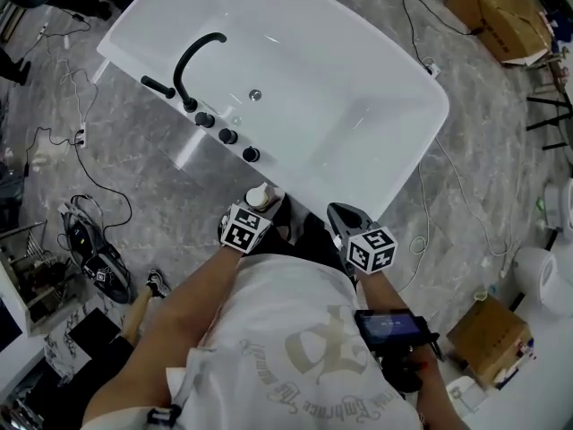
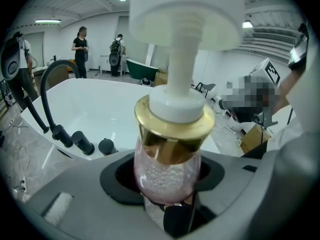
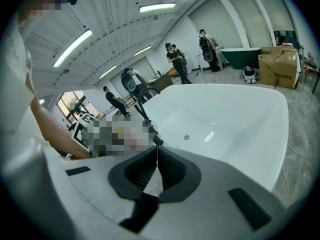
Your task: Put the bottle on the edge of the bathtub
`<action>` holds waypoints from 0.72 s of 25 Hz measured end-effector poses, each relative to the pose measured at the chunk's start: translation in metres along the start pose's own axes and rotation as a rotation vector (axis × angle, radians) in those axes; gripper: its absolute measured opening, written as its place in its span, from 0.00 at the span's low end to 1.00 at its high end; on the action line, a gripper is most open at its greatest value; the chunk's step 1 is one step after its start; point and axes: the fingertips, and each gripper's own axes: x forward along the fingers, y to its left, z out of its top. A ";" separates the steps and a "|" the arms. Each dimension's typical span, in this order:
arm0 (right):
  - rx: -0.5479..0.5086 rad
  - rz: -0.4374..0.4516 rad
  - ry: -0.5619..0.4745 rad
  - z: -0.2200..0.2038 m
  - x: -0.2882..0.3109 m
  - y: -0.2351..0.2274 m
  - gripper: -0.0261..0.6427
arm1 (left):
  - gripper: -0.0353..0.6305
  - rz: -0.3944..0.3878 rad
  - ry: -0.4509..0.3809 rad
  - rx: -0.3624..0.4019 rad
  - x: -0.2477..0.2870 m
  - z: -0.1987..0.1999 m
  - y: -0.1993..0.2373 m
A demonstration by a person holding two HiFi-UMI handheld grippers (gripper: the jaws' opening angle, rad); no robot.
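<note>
Left gripper (image 2: 167, 194) has the pump bottle (image 2: 170, 149), jaws spread wide around its clear pink body and pressing on both sides. Gold collar and white pump head stand up right in front of the camera. From the head view, the bottle (image 1: 259, 195) sits at the near corner of the white bathtub (image 1: 358, 88), over the flat ledge. Whether its base touches the ledge, I can't tell.

On that ledge, just left of the bottle, is a row of three black knobs (image 1: 228, 136), with the black arched faucet (image 1: 192, 56) behind them. They crowd that side, while the inside of the tub beyond is bare down to the drain (image 1: 255, 95).

Right gripper (image 3: 156, 159) hangs at the tub's near rim to the right, jaws pressed together with nothing between them.

Around the tub, cables (image 1: 54, 133) trail over the grey marbled floor (image 1: 501, 150), and cardboard boxes (image 1: 497, 7) sit far right. In the left gripper view, people (image 2: 80, 44) stand across the room by a dark green tub (image 2: 142, 66).
</note>
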 end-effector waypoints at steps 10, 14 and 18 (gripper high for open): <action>0.034 -0.013 0.003 0.007 0.007 -0.012 0.05 | 0.39 0.009 0.033 0.023 0.026 0.008 0.016; 0.036 -0.013 0.013 0.009 0.012 -0.014 0.05 | 0.39 0.030 0.038 0.027 0.036 0.016 0.027; 0.035 -0.020 0.021 0.010 0.011 -0.015 0.05 | 0.40 0.038 0.049 0.036 0.047 0.017 0.034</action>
